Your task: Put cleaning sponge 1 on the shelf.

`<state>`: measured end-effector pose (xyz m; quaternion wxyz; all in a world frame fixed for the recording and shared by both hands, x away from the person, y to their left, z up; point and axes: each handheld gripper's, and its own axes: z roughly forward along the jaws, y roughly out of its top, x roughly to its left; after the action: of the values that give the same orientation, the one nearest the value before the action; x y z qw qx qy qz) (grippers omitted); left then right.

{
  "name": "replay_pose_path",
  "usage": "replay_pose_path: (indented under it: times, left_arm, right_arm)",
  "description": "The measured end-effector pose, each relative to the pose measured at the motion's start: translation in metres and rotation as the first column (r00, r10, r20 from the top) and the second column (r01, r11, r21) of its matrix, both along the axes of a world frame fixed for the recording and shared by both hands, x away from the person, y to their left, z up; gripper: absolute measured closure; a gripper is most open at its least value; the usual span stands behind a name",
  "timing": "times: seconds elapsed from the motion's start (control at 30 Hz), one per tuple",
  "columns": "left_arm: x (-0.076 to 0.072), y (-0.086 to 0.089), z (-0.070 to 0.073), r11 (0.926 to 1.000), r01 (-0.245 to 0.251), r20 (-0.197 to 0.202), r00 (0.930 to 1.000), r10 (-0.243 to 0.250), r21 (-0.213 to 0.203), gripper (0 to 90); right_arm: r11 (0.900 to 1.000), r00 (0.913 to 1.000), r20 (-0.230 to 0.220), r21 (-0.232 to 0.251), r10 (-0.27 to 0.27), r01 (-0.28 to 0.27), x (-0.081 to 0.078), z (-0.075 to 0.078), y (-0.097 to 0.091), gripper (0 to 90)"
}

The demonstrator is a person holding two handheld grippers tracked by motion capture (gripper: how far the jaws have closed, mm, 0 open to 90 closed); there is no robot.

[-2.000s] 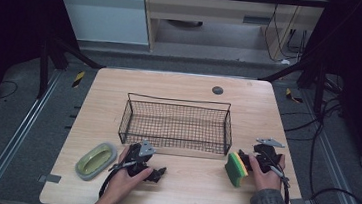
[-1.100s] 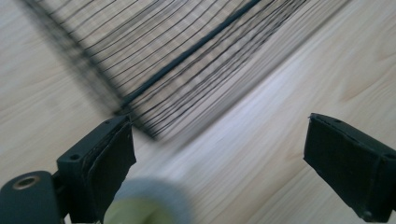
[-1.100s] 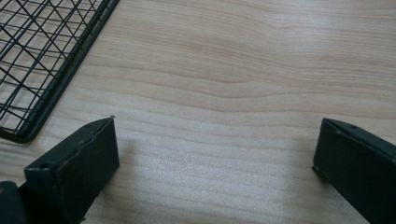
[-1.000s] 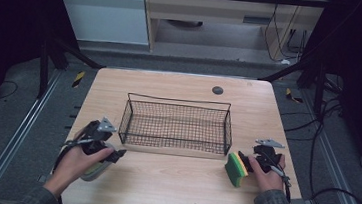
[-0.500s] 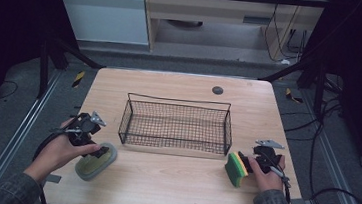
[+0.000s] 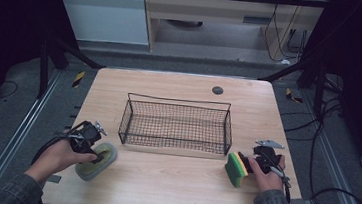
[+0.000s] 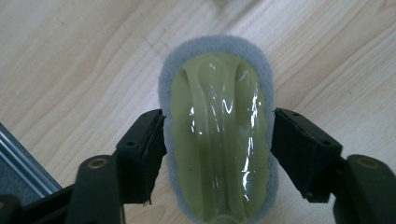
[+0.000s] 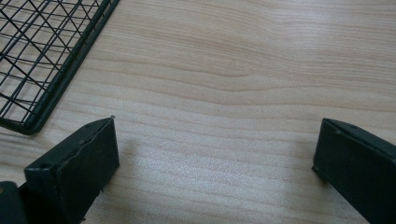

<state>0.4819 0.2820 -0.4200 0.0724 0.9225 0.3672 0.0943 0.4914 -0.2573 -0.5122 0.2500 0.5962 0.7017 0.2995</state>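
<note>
A grey-edged scrubber pad with a translucent yellow-green top [image 6: 97, 160] [image 7: 218, 140] lies flat near the table's front left. My left gripper [image 6: 95, 155] [image 7: 217, 123] reaches down over it. Its jaws have just been closing, and the pads [image 7: 148, 140] now press on the scrubber's two long sides. A yellow-green sponge [image 6: 236, 169] stands on edge at the front right, just left of my right gripper [image 6: 257, 162]. The right gripper [image 8: 215, 135] is wide open over bare wood, with nothing between its fingers.
A black wire basket [image 6: 177, 124] [image 8: 42, 60] stands empty in the middle of the wooden table [image 6: 170, 191]. A small dark round disc [image 6: 217, 90] lies near the far edge. Cables trail off the table at both sides.
My left hand has swung from in front of the basket out to the left and come down on the scrubber, its jaws drawing in around it. The right hand and sponge have stayed put.
</note>
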Motion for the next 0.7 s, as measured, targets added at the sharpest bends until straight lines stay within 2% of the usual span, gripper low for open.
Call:
replay_pose_path:
  times: [0.03,0.27,0.47,0.57,0.7]
  left_arm:
    - [0.001,0.000,-0.001,1.0000,-0.005,0.000,1.0000,0.005,0.005,37.9]
    - [0.007,0.004,-0.006,0.9988,-0.046,-0.028,0.9986,0.045,-0.017,47.6]
    - [0.010,0.005,-0.011,0.9984,-0.052,-0.047,0.9976,0.051,-0.020,55.5]
    - [0.011,0.007,-0.013,0.9969,-0.061,-0.052,0.9970,0.058,-0.049,57.0]
    - [0.011,0.009,-0.015,0.9953,-0.060,-0.067,0.9962,0.055,-0.076,64.5]
  right_arm:
    - [0.9999,1.0000,0.001,-0.011,0.008,-0.008,0.000,0.000,-0.001,0.4]
    - [0.9999,0.9999,0.001,-0.007,0.011,-0.011,0.000,0.000,0.000,0.4]
    - [0.9999,0.9999,-0.001,-0.002,0.012,-0.012,0.000,0.000,0.000,0.4]
    - [0.9997,0.9997,-0.001,-0.009,0.023,-0.023,0.000,0.000,0.000,0.4]
    - [0.9997,0.9997,-0.004,-0.008,0.024,-0.024,0.000,0.000,0.000,0.4]
